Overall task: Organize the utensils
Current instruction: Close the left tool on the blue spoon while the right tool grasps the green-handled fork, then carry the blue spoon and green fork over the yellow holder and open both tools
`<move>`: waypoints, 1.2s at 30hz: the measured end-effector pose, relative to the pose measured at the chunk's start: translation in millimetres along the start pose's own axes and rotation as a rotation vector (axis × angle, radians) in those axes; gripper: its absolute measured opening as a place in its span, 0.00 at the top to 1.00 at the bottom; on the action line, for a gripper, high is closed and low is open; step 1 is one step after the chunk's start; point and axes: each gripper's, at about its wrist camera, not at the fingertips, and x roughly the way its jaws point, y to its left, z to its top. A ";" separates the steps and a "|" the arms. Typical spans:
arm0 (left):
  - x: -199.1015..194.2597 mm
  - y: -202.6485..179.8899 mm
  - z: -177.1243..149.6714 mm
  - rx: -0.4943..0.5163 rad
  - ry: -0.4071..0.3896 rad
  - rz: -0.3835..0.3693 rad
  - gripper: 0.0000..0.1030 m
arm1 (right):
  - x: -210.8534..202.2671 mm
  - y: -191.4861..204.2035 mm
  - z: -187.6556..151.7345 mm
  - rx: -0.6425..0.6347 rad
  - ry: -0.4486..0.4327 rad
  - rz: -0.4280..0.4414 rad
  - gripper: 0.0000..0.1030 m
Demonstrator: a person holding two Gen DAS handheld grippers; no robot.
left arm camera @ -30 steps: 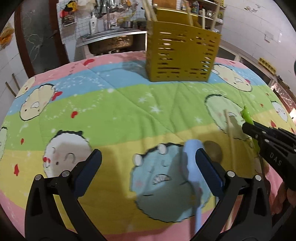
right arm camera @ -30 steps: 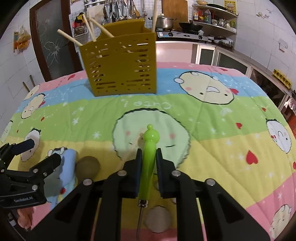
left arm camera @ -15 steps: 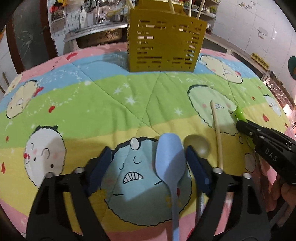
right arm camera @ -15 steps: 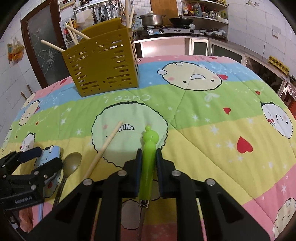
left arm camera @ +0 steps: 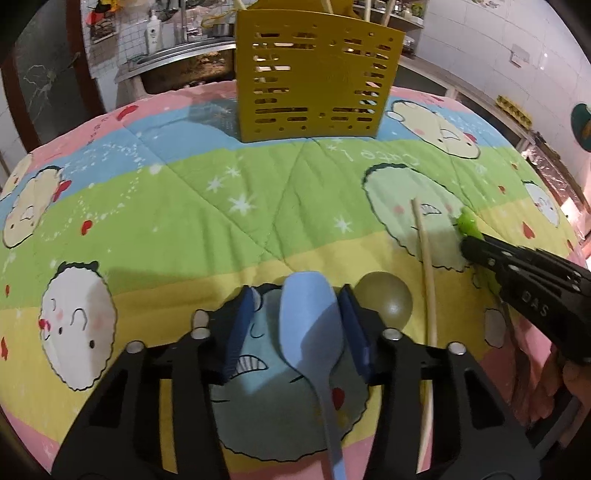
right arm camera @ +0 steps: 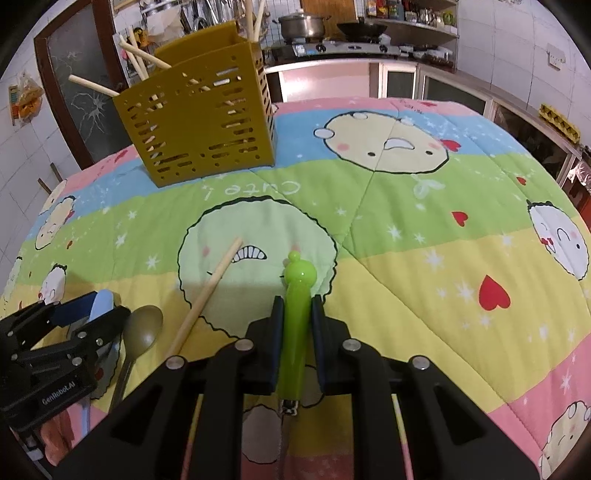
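Two grippers, both loaded: left gripper [left arm camera: 297, 306], wide apart a second ago, now pinches the blue spoon [left arm camera: 308, 332] by its bowl; right gripper [right arm camera: 293, 321] keeps clamping the green-handled utensil [right arm camera: 295, 314]; yellow holder [right arm camera: 195, 122] well beyond; lifting seems next

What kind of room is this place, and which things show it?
Most likely a home kitchen: a pot and a wok stand on a stove behind the table, bottles fill a shelf, and a sink is behind the yellow utensil holder.

Glossy plastic green handle [right arm camera: 295, 314], quilted cloth [right arm camera: 406, 229]
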 end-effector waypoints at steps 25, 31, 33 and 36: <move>-64.5 9.6 20.1 0.000 -0.214 -0.048 0.71 | -86.7 11.7 19.7 -0.009 -0.329 -0.010 0.86; -95.4 19.8 26.5 -0.006 -0.360 0.000 0.72 | -116.2 16.6 20.2 -0.037 -0.474 -0.027 0.87; -103.9 24.8 28.2 -0.016 -0.402 0.006 0.72 | -123.4 18.9 20.7 -0.048 -0.508 -0.034 0.87; -114.8 30.5 29.9 -0.025 -0.461 0.015 0.72 | -129.4 21.5 22.2 -0.055 -0.546 -0.036 0.87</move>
